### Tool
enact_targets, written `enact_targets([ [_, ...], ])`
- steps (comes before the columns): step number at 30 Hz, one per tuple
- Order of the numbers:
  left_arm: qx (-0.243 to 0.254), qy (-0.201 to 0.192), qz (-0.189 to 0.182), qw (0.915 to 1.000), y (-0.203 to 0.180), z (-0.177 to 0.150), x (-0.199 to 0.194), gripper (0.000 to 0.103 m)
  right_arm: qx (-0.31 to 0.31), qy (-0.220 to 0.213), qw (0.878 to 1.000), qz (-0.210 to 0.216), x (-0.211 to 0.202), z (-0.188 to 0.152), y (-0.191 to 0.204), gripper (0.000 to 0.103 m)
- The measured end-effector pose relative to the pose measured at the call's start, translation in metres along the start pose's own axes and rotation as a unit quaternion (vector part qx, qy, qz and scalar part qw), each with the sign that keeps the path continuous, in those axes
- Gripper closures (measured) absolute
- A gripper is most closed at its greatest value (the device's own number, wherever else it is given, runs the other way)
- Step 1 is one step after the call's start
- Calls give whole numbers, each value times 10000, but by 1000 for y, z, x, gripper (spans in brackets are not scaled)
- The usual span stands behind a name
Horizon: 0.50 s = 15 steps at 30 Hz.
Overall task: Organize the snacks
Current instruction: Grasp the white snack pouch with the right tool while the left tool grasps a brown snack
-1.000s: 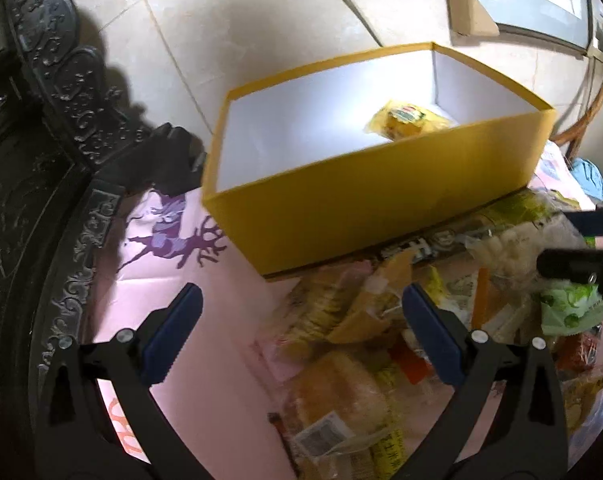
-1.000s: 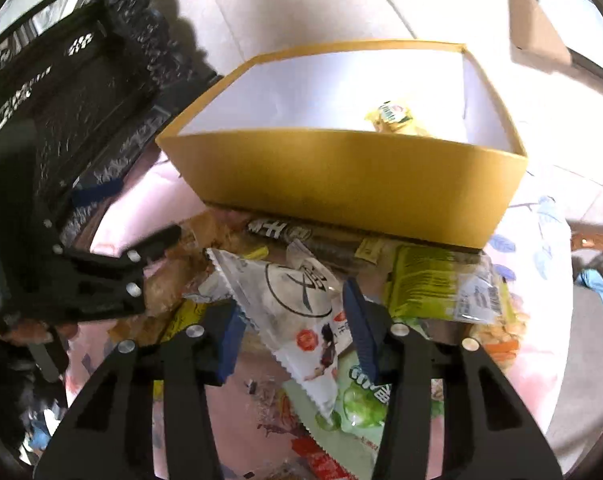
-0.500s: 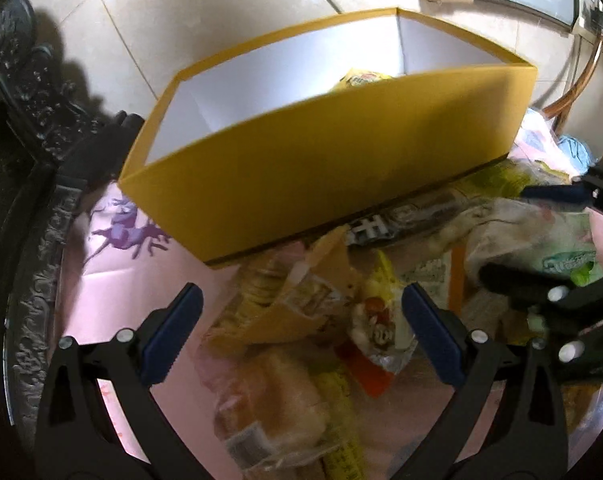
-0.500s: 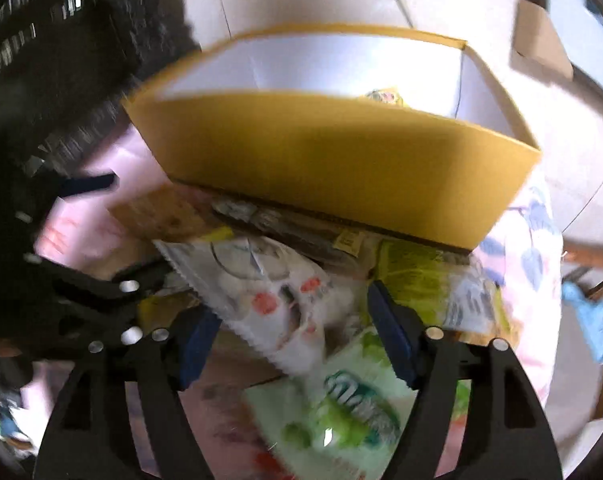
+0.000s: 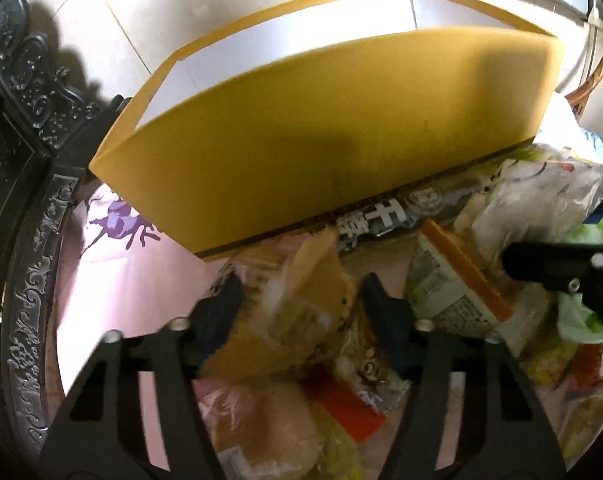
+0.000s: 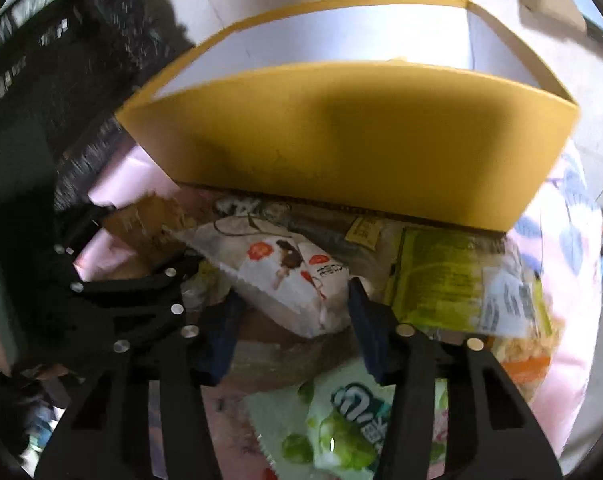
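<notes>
A yellow cardboard box [image 5: 321, 140] with a white inside stands at the back of a pink cloth, and its near wall hides its contents. In front of it lies a pile of snack packets. My left gripper [image 5: 301, 304] is low over the pile. Its jaws are closing, and both pads touch the sides of a tan snack packet [image 5: 313, 292]. My right gripper [image 6: 293, 308] is closing around the lower corner of a white snack packet [image 6: 281, 276] printed with red; its left pad stands a little off the edge. In the right wrist view the left gripper [image 6: 121, 312] appears at the left.
A green pea packet [image 6: 341, 420] lies under my right gripper, with a yellow-green packet [image 6: 453, 280] to its right. A dark packet [image 5: 381, 216] with white characters lies against the box foot. Dark carved furniture [image 5: 21, 120] borders the left side. Pale floor tiles lie beyond the box.
Both grippers have sunk toward the pile, so the box's near wall now hides its inside. The left jaws narrowed from wide open onto the tan packet. The right jaws widened, then narrowed.
</notes>
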<state>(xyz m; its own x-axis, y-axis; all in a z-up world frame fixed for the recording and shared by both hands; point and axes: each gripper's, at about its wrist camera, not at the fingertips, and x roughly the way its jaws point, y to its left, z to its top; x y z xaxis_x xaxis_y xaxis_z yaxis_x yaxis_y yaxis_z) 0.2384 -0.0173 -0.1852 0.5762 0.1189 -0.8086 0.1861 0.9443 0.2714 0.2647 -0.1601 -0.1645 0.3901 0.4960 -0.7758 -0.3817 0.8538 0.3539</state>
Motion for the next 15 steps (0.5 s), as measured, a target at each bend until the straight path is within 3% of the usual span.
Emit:
enact_targets([
  [5,5,84,-51,10000,-3,0,-8,67,407,-205,9987,212,-27,-5,-7,55],
  [7,-64,121,-127,9998,-1,1,-11,71,303,-426,9986,30,-41,-9,-1,55],
  [15,-234,-58,-305,9992,0,-6,-51,72,716,-871,9935,141,-80,-35,3,55],
])
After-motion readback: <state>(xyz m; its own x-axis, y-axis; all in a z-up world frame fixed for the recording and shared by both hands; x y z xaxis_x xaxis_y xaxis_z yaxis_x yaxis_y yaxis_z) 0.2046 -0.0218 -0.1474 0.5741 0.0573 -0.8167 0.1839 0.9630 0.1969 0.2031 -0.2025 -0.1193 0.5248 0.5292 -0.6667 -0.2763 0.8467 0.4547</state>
